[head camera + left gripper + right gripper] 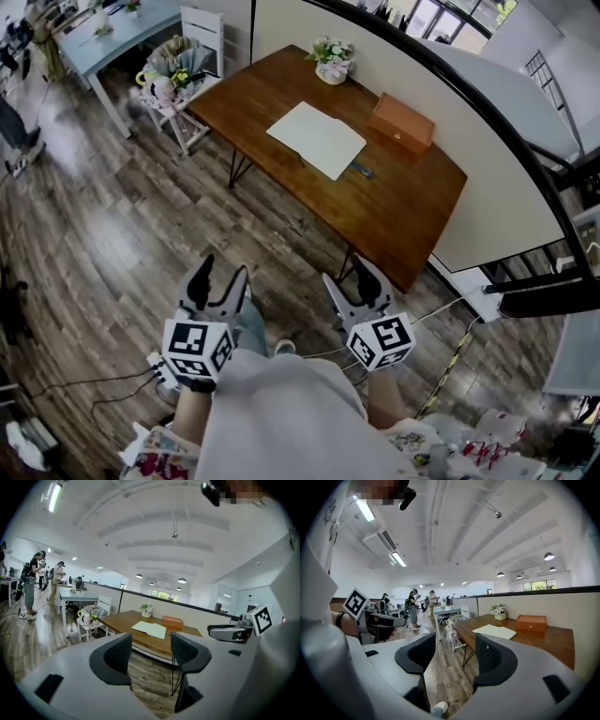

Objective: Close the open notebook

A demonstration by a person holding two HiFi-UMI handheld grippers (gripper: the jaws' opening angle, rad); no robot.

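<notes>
Lying open on the desk (412, 206) at upper centre, the notebook (317, 139) is not yet closed, with the left gripper (226, 270) and right gripper (349, 277), both spread and empty, well apart from it below.

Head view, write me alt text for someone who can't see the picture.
An open notebook lies flat on a brown wooden table, with a pot of flowers and an orange box beyond it. In the foreground, short of the table, the left gripper and right gripper hang over the plank floor, both with jaws apart and empty.
</notes>
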